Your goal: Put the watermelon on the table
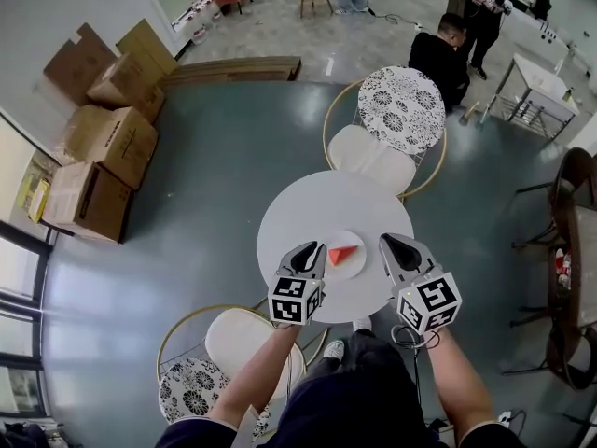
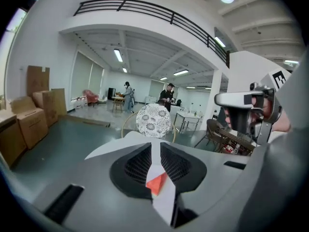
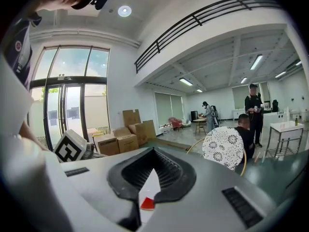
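On the round white table [image 1: 308, 213], toward its 5 o'clock edge: a small white plate [image 1: 357, 267], and flat upon it a red watermelon wedge [image 1: 342, 255]. So already over the table, yet resting on the plate rather than on the bare top.

At 9 o'clock of the plate, just beside it, the left gripper [image 1: 314, 253]; at 3 o'clock, slightly further off, the right gripper [image 1: 386, 243]. Both above table height, neither touching the fruit.

In the left gripper view, the left gripper's [image 2: 152, 151] jaws drawn together at the tips, nothing between them, with the wedge [image 2: 157, 182] showing below through the slit. Same in the right gripper view: the right gripper's [image 3: 153, 153] jaws closed and empty, with a red corner of the wedge [image 3: 147, 203] visible beneath.

Probably light, being a thin small slice. Cannot tell whether real fruit or a model: if real, soft, wet and slippery, easily crushed or split; if a model, stiff and smooth. Either way, best taken across the broad end, jaws first opened wider than the slice, then closed gently from the sides. Risk of dragging the light plate along, so worth steadying with the other gripper.
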